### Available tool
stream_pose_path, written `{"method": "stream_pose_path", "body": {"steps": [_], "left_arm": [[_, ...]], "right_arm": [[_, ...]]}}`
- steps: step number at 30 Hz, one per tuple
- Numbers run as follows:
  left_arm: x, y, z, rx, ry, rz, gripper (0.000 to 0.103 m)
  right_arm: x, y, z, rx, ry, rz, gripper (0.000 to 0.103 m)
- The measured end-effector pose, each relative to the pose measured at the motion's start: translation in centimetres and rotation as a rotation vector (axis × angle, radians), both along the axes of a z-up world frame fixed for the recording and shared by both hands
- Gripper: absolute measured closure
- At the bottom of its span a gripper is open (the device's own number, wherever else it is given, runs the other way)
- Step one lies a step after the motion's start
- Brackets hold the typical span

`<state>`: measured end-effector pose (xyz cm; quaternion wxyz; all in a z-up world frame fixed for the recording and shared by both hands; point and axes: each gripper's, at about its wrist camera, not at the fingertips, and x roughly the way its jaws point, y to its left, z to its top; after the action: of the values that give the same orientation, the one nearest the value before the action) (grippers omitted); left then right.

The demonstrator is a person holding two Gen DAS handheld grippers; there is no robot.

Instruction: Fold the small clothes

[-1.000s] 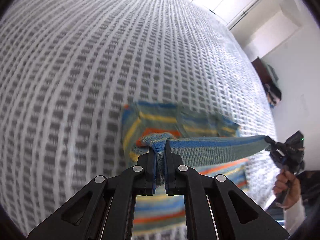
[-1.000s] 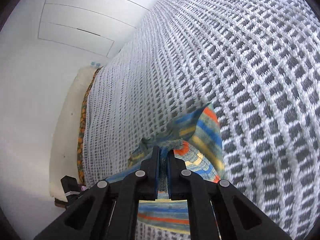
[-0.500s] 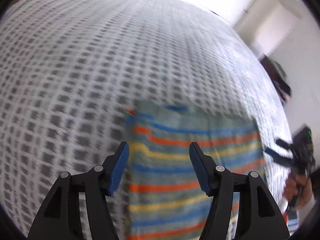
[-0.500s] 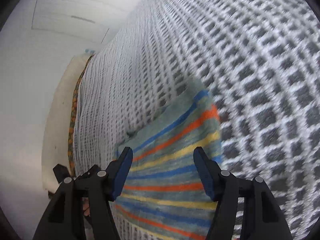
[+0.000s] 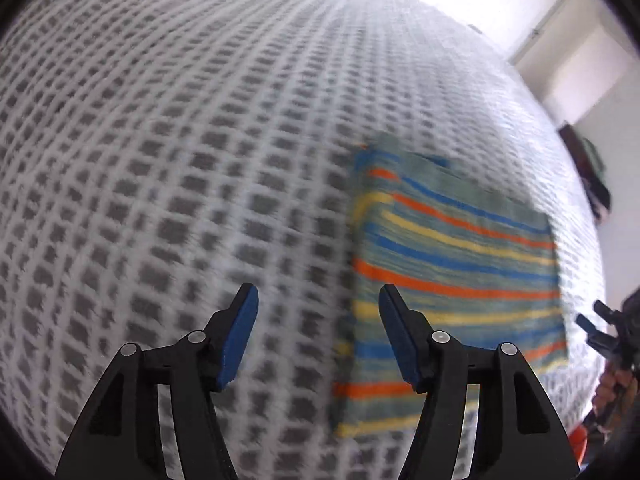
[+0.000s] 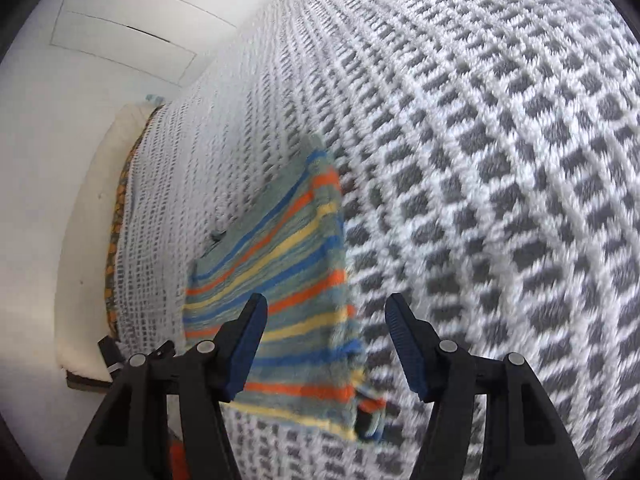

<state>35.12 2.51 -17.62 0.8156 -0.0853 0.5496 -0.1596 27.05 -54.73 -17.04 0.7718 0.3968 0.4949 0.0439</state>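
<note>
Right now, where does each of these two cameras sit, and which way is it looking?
Left wrist view: sits on the left gripper, looking down along its open, blue-padded fingers at the grey-and-white checked blanket, the striped cloth lying right of them; a hand with the right gripper shows at the right edge.
Right wrist view: sits on the right gripper, looking down past its open fingers over the cloth's right edge; a white wall on the left.
Shared: the striped cloth and the blanket.

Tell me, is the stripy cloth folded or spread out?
Folded. The stripy cloth lies flat on the checked blanket with layered edges, one layer peeking out underneath.
</note>
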Motion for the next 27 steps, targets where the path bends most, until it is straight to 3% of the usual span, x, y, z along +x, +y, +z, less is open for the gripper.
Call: {"method": "stream_pose_path", "body": {"steps": [3,6,10,16,19,22,23,24,25,27], "left_arm": [[-3.6,-3.2,0.6,-0.036,-0.028,-0.110,0.032],[-5.0,-6.7,-0.9,0.051,-0.028,-0.181,0.025],[-5.8,-8.1,-3.2,0.190,0.049,-0.168,0.035],[-9.4,-9.4,0.2,0.082,-0.007,-0.222,0.030],[-11.3,-12.0,0.9,0.052,-0.019,-0.302,0.030],[-13.7,-15.2,1.9,0.061,-0.041,-0.420,0.030],[-14.3,-16.3,2.1,0.064,-0.048,-0.449,0.030],[-14.7,-17.4,2.2,0.053,-0.049,-0.475,0.030],[-15.3,-18.1,2.5,0.037,-0.045,-0.486,0.030],[-15.8,-20.3,2.7,0.009,-0.051,-0.518,0.030]], "right_arm": [[-3.2,1.8,-0.2,0.079,0.016,0.010,0.041],[-5.9,3.3,-2.0,0.190,0.019,-0.005,0.041],[-7.9,2.8,-4.5,0.092,0.112,-0.076,0.041],[-10.8,1.7,-3.6,0.211,0.046,-0.111,0.040],[-9.9,3.2,-6.1,0.275,0.100,-0.157,0.040],[-9.6,2.8,-6.8,0.318,0.050,-0.229,0.040],[-9.5,2.7,-6.8,0.337,0.031,-0.246,0.043],[-9.0,2.7,-6.8,0.341,0.019,-0.249,0.059],[-8.9,2.3,-6.7,0.316,0.023,-0.238,0.089],[-8.4,2.3,-6.6,0.263,0.071,-0.217,0.093]]}}
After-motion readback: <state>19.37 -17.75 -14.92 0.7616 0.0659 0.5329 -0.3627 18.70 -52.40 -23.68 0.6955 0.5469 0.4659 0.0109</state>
